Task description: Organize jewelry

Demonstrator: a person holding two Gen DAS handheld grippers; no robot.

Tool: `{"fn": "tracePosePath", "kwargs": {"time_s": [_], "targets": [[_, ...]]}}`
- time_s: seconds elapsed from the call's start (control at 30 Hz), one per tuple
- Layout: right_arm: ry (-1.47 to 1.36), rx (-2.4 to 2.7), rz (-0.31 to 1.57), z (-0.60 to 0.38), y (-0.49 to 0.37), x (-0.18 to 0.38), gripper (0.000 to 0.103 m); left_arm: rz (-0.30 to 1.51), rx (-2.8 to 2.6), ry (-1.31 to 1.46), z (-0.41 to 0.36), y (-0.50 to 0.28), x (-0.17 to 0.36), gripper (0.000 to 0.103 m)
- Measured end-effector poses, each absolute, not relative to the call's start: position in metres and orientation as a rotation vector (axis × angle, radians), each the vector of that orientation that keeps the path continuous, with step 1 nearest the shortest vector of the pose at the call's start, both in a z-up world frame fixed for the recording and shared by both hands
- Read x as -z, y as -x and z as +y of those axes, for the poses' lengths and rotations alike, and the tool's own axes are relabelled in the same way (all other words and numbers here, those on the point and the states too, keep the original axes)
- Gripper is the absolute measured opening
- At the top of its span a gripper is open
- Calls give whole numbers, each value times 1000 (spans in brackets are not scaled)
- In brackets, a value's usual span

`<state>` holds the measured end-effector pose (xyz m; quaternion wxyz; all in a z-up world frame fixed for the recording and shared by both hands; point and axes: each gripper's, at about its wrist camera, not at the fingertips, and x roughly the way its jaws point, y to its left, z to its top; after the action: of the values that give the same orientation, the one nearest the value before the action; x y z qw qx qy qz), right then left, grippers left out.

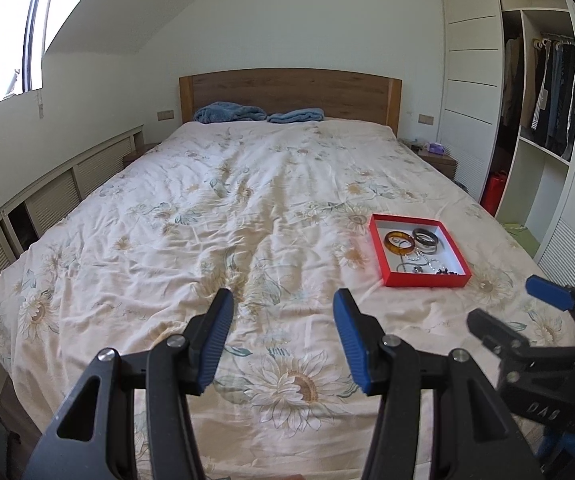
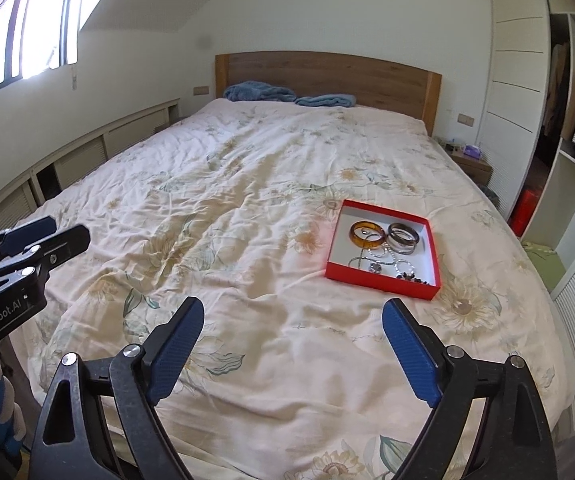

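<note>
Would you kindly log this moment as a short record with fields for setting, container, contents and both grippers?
setting: bed with a floral cover
container: red box, open, on the bed's right side
contents: amber bangle, grey bangle, chains and beads, all inside the box
left gripper: open, empty, above the cover
right gripper: open, empty, short of the box

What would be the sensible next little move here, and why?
Probably bring the right tool forward toward the red box, since both tools are open and empty over the bedspread, and all the jewelry lies in that box, nearer the right one.
</note>
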<state>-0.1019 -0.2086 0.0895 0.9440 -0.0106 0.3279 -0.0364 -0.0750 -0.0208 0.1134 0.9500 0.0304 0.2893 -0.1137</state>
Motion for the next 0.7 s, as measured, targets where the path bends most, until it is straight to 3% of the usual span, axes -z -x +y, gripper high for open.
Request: {"fn": "tracePosePath", "kwargs": {"time_s": [0.7], "targets": [[-15, 126, 655, -222, 113, -84, 100, 609, 247, -96, -30, 78, -101, 53]]}}
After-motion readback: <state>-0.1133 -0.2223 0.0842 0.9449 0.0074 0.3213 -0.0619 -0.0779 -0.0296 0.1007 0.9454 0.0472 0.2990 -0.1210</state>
